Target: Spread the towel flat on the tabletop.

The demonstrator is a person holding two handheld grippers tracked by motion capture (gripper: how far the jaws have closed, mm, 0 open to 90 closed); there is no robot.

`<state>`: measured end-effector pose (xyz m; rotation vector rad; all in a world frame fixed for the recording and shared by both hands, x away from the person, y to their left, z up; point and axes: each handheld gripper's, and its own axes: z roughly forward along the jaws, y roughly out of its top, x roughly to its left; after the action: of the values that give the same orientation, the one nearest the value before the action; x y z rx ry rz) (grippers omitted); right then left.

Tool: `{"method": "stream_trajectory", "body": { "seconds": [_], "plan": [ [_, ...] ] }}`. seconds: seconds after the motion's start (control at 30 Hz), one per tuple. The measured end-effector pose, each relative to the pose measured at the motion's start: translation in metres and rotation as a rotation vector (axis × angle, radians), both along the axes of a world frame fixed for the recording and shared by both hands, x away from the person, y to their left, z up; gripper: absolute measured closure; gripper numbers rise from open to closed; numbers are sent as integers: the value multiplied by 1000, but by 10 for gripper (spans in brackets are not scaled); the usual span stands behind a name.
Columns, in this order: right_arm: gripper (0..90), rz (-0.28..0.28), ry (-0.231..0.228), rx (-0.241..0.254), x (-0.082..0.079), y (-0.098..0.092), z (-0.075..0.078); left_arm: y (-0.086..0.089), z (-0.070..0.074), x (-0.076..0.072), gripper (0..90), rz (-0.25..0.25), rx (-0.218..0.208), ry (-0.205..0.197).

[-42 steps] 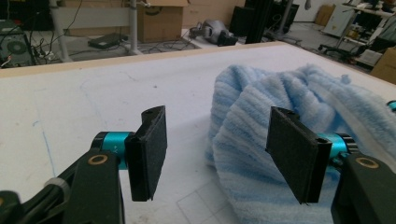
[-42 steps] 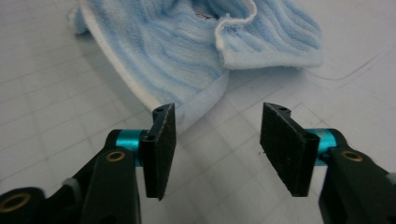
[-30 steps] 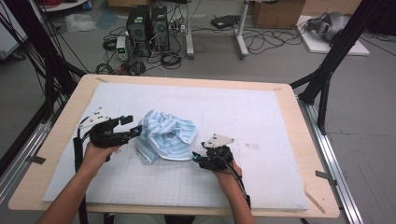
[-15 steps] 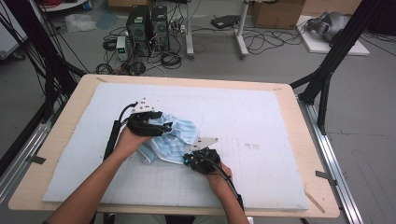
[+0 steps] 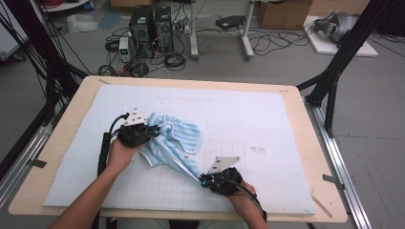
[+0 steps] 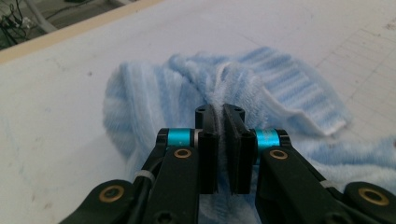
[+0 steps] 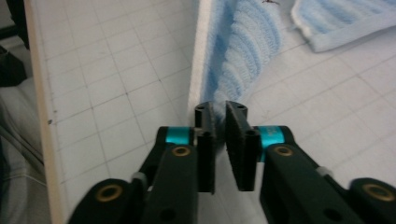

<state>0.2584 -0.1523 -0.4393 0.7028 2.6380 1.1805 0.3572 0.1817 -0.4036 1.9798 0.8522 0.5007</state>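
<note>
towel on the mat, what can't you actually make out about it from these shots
- Towel: its full shape; in the high view it is bunched, its folds covering the lower layers.
- Pinched fold: in the left gripper view the left hand-held gripper covers the cloth between its jaws.
- Stretched corner: in the right gripper view the right hand-held gripper hides its tip.
- Towel's far end: cut off by the top edge of the right gripper view.

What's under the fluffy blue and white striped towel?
The blue and white striped fluffy towel lies bunched on a pale gridded mat that covers the wooden table. Around its edges the mat shows; whatever sits beneath its folds is covered and cannot be seen.
</note>
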Motion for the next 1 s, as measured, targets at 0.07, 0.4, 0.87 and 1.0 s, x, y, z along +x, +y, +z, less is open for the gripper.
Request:
{"method": "stream_trajectory", "body": {
  "seconds": [0.07, 0.4, 0.87, 1.0],
  "plan": [
    [631, -78, -25, 48, 2, -11, 5, 11, 1, -4, 796, 16, -28, 0],
    [452, -309, -99, 146, 14, -47, 12, 8, 33, -2, 497, -59, -147, -93],
    [401, -373, -120, 185, 15, -67, 13, -83, -1, 35, 387, -239, 101, 90],
    [400, -387, -113, 189, 14, -70, 11, -89, -10, 37, 391, -222, 189, 92]
  ]
}}
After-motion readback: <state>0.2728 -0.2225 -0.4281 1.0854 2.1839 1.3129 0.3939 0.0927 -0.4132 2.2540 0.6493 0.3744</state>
